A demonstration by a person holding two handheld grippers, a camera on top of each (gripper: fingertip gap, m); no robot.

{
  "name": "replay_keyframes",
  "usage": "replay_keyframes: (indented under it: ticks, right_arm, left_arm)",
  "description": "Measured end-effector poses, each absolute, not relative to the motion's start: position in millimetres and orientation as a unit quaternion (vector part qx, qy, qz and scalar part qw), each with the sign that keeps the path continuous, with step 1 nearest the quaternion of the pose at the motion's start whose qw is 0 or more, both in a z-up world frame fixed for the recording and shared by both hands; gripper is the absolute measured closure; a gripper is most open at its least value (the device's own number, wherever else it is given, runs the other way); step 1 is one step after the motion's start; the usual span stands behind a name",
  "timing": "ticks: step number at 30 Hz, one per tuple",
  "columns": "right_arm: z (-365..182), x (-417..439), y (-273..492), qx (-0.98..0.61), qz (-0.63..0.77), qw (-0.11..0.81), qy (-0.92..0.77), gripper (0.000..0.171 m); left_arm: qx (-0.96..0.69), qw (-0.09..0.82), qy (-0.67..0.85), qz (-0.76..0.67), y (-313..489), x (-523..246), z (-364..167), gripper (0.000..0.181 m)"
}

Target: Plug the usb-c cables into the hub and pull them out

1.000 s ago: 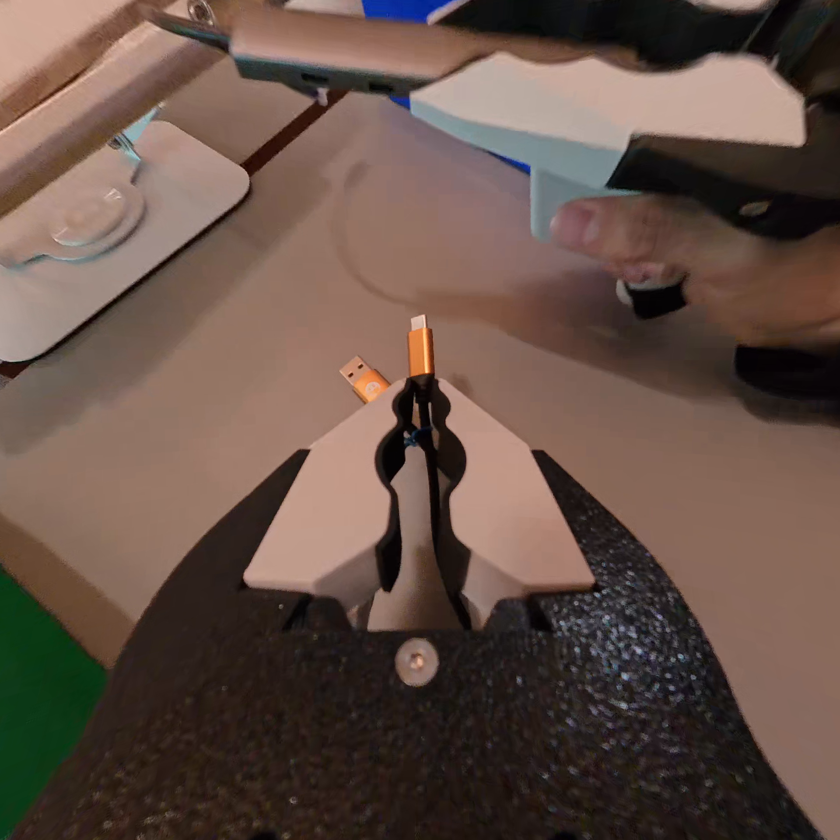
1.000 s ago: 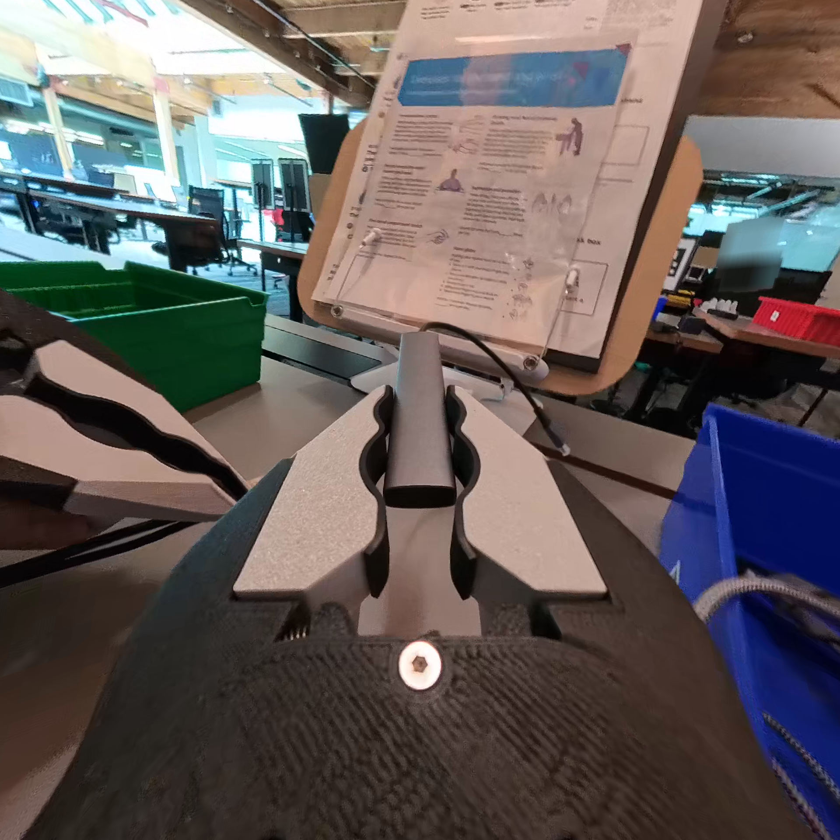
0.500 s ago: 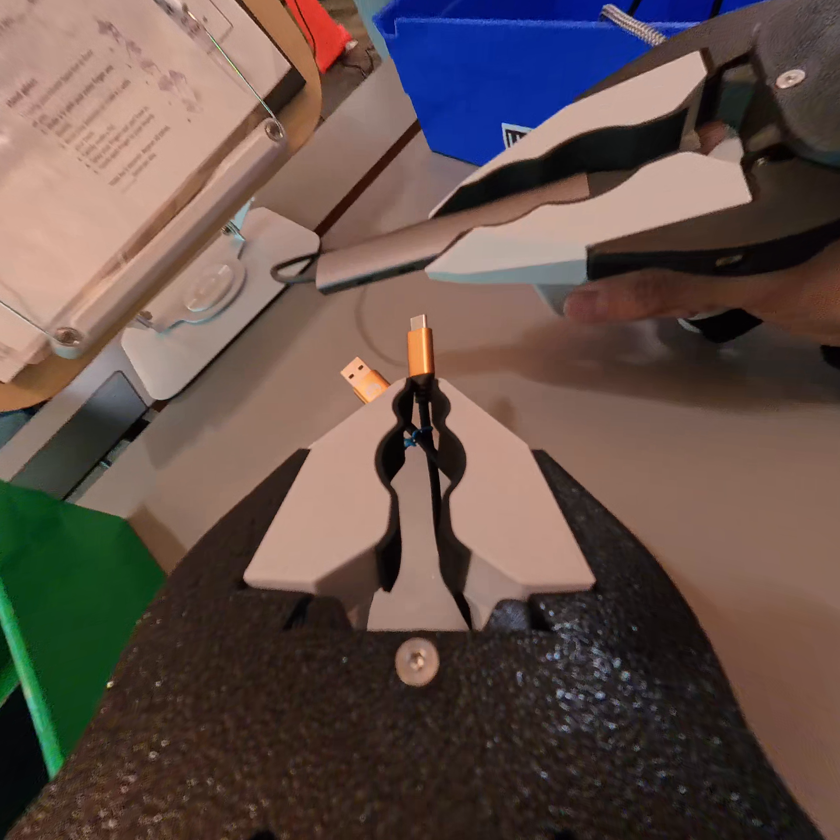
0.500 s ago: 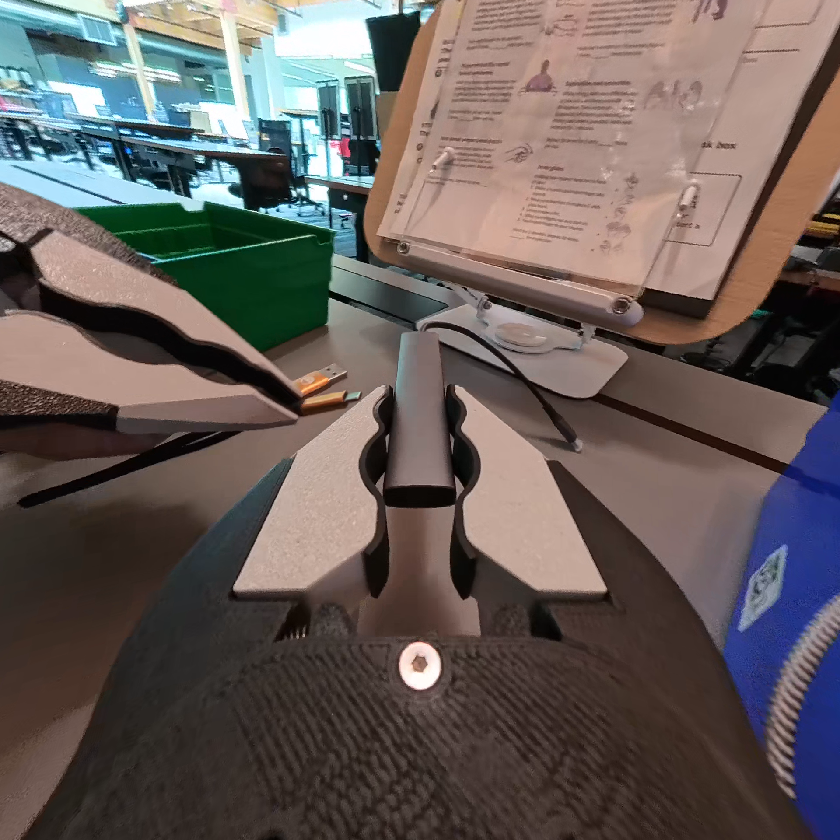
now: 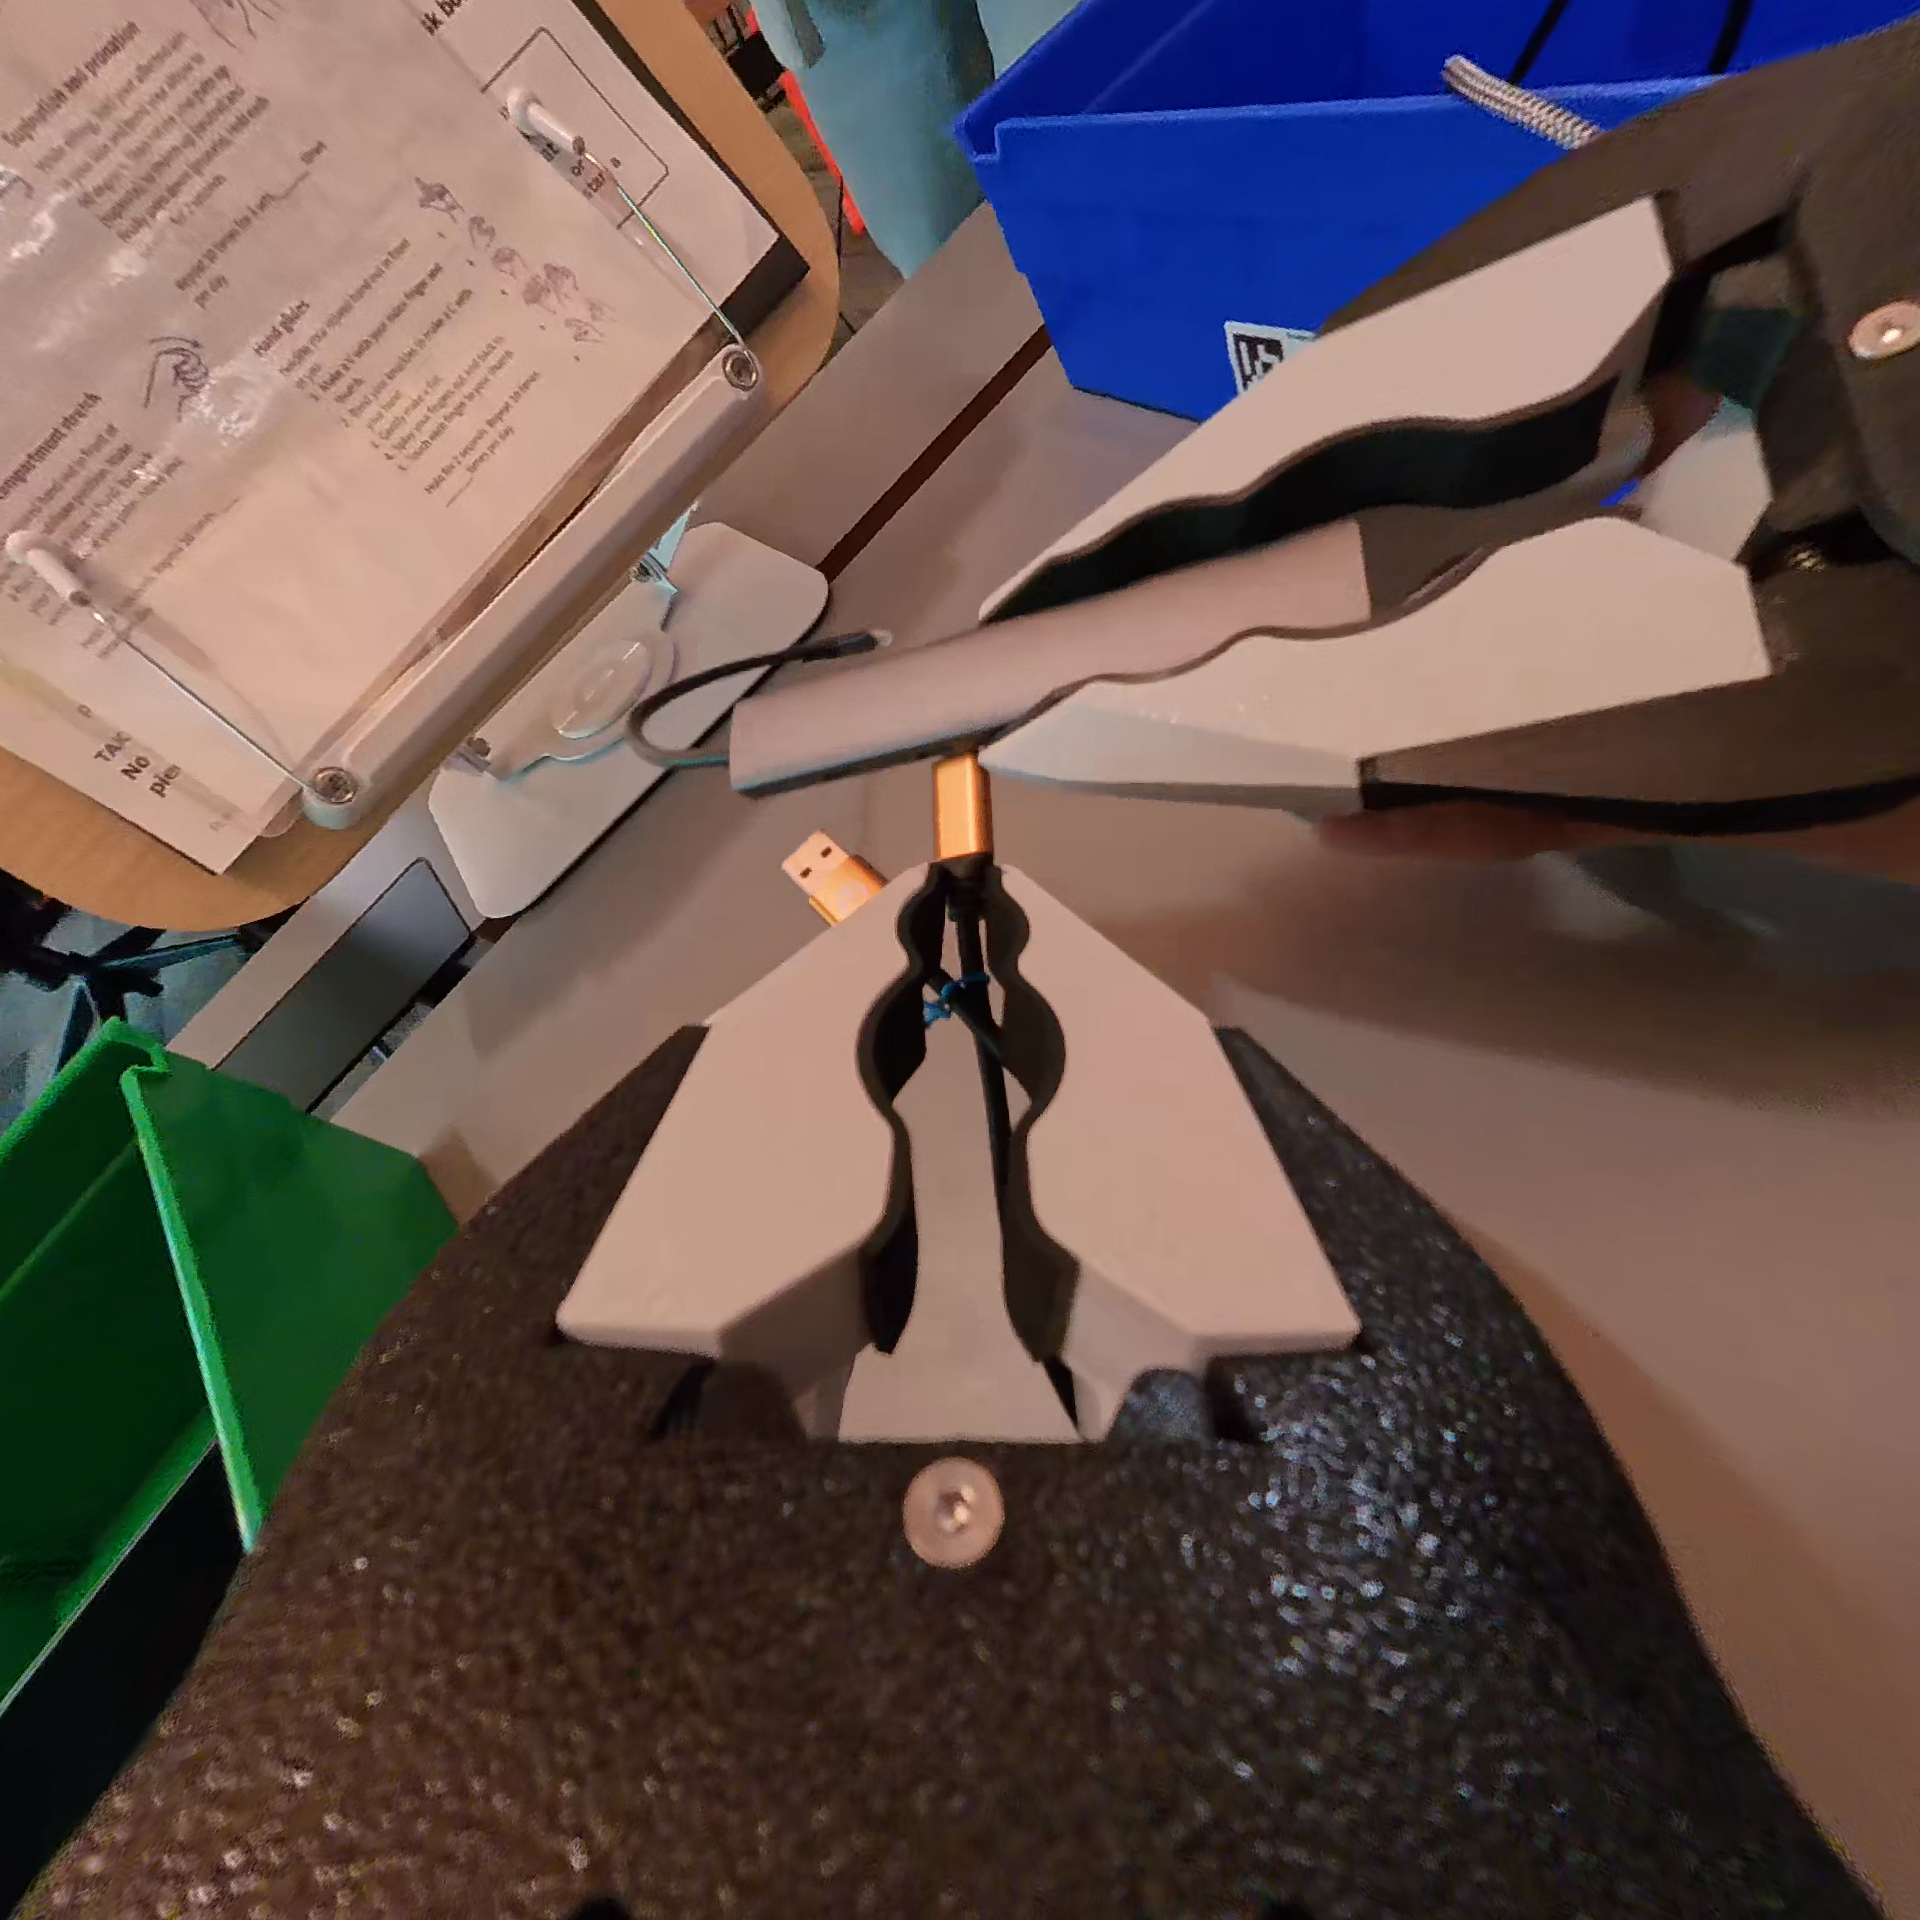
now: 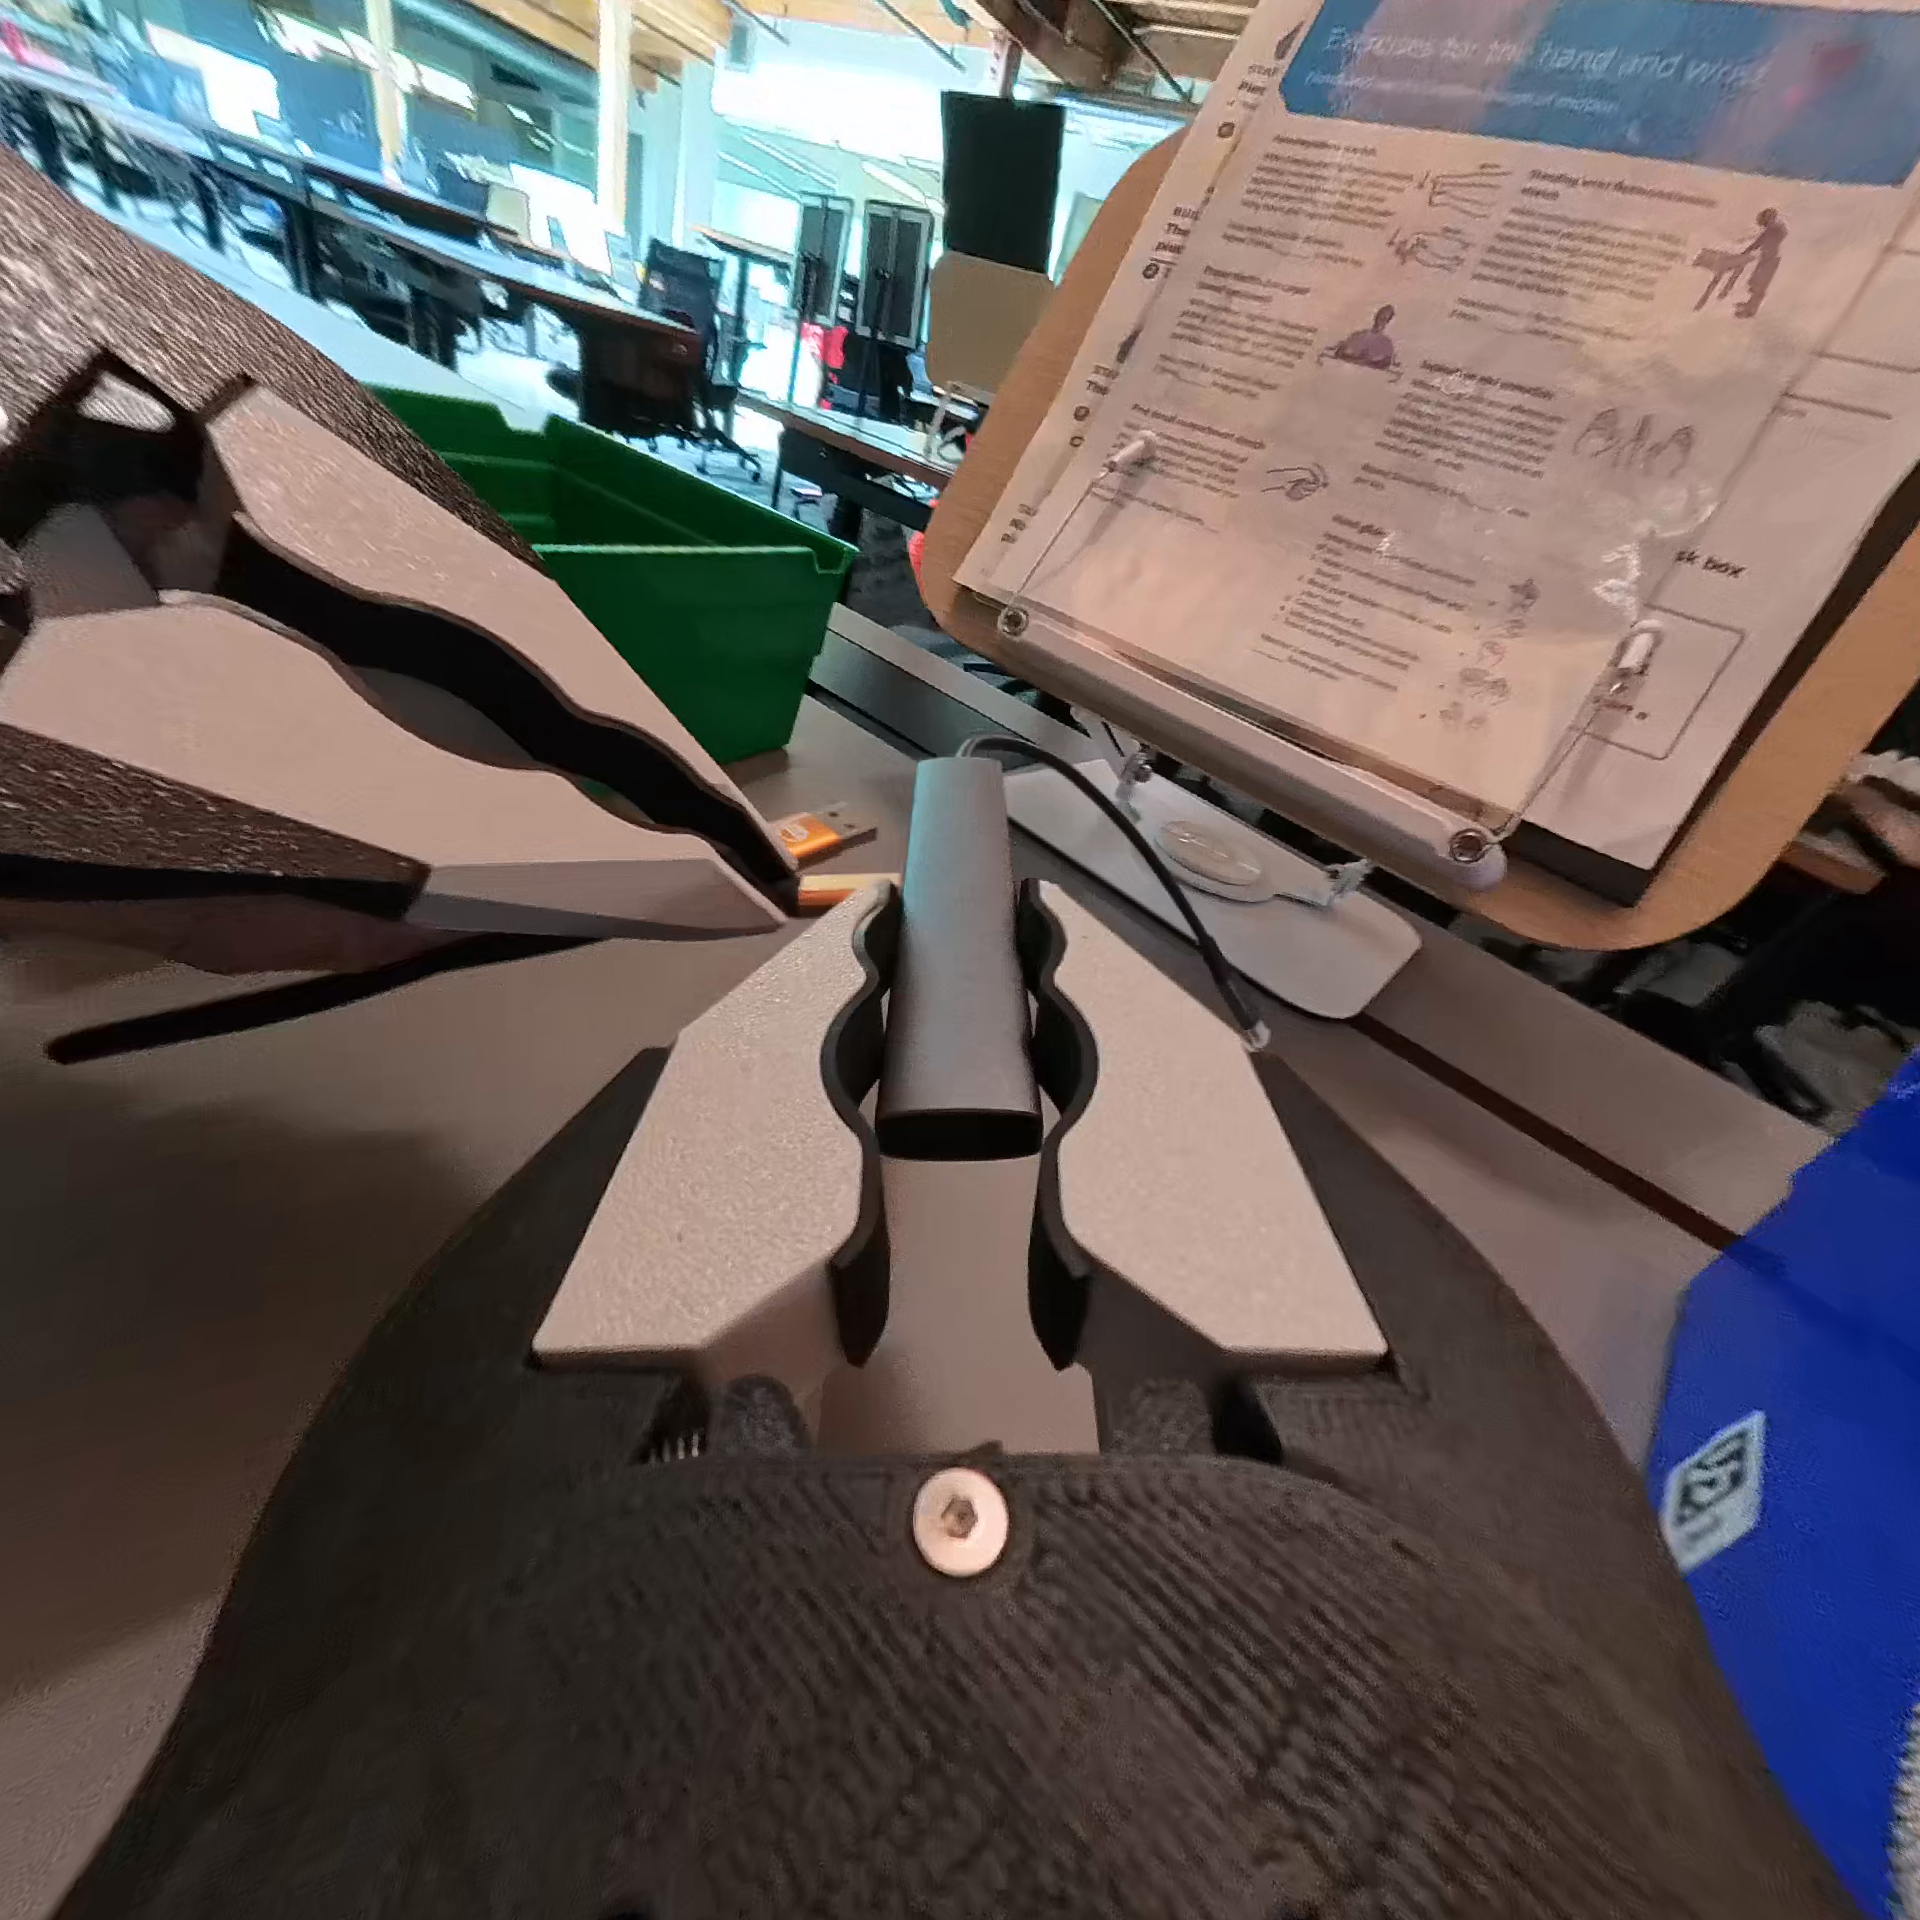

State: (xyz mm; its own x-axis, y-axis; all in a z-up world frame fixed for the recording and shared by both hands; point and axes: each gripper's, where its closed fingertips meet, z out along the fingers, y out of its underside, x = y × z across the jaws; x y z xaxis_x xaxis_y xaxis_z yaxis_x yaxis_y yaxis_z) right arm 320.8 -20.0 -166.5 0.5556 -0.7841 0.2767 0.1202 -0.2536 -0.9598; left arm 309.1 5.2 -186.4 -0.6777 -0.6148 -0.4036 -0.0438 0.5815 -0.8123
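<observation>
The right gripper (image 6: pixel 956 935) clamps the grey hub (image 6: pixel 956 935) lengthwise, so its port edge faces left, toward the plug. The left gripper (image 5: pixel 961 883) pinches the black cable just behind the orange usb-c plug (image 5: pixel 961 821), leaving the plug free ahead of its tips. The plug's tip meets the hub's near edge (whether it is seated I cannot tell). A second orange connector (image 5: pixel 826 883) juts out just left of the plug. Both are held clear of the table (image 5: pixel 1558 1195).

A printed instruction sheet (image 6: pixel 1455 416) with a blue header band and small figure drawings is standing on a wooden document stand (image 6: pixel 1039 499) ahead of the right gripper (image 6: pixel 958 935); a square black-and-white code sticker (image 6: pixel 1714 1491) is showing on the blue bin (image 6: pixel 1787 1351) to its right.
</observation>
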Motion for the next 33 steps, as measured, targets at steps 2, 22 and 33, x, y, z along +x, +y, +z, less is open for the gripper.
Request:
replay_keyframes:
  ticks: [2,22,33]
  right_arm:
    - [-166,322,-24,-0.68,-0.413,0.555,0.244,0.15]
    - [-163,324,-35,-0.658,-0.383,0.592,0.264,0.15]
    - [-166,320,-24,-0.673,-0.392,0.581,0.236,0.15]
  left_arm:
    - [-0.203,0.348,0.817,-0.413,7,308,-187,0.176]
    - [-0.183,0.378,0.8,-0.429,7,307,-179,0.176]
    - [-0.2,0.353,0.803,-0.438,11,309,-183,0.176]
